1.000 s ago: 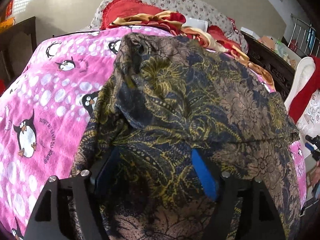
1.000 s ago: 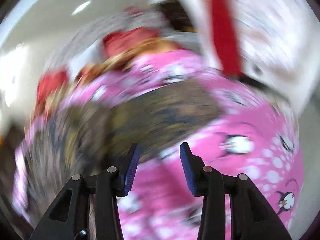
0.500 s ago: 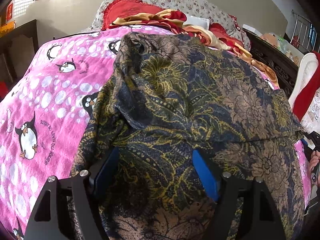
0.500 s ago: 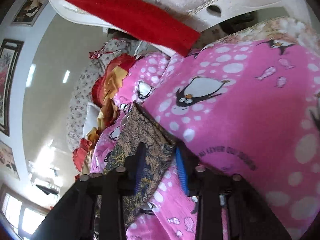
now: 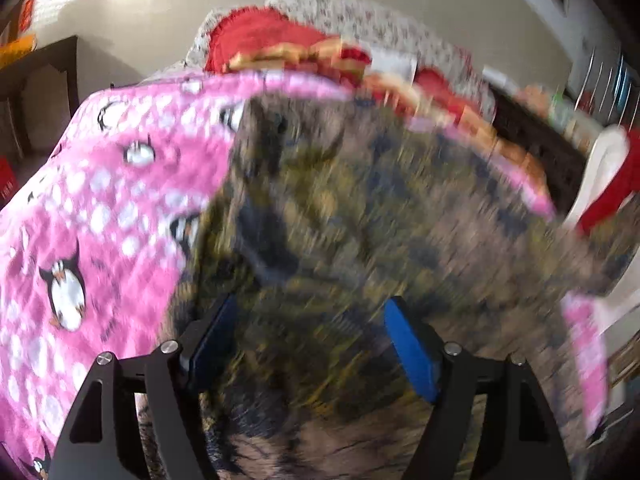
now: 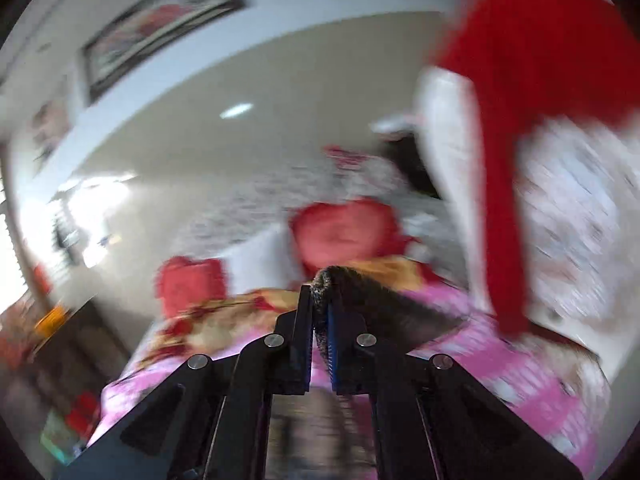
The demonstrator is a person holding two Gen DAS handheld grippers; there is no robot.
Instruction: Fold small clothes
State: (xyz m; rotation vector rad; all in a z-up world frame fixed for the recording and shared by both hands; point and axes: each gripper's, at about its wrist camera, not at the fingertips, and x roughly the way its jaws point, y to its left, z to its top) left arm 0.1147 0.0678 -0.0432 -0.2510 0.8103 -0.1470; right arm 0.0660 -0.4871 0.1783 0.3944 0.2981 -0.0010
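The right gripper [image 6: 320, 312] has its two fingers pressed together on a corner of the cloth [image 6: 360, 300]. The fingers have just been closing, and now the cloth edge is pinched between the blue pads. A bit of the dark flowery cloth sticks up at 12 o'clock above the tips. From there it runs off toward 3 o'clock and down over the pink blanket [image 6: 500, 364]. The picture from this gripper is blurry. Behind the tips sit a red pillow [image 6: 348, 232] and a white one [image 6: 260, 256]. A red towel [image 6: 532, 92] hangs at 2 o'clock.

The left gripper [image 5: 312, 340] has its fingers wide apart. The cloth [image 5: 380, 208] lies between and under them, but the pads do not squeeze it. The cloth fills the middle of this view, from 6 o'clock up toward 12 o'clock. It looks smeared. Its right side at 3 o'clock looks lifted off the bed. The blanket [image 5: 100, 220], with penguins on it, shows at 9 o'clock. A heap of red and yellow bedding [image 5: 304, 48] lies at 12 o'clock, by the wall [image 5: 160, 12].
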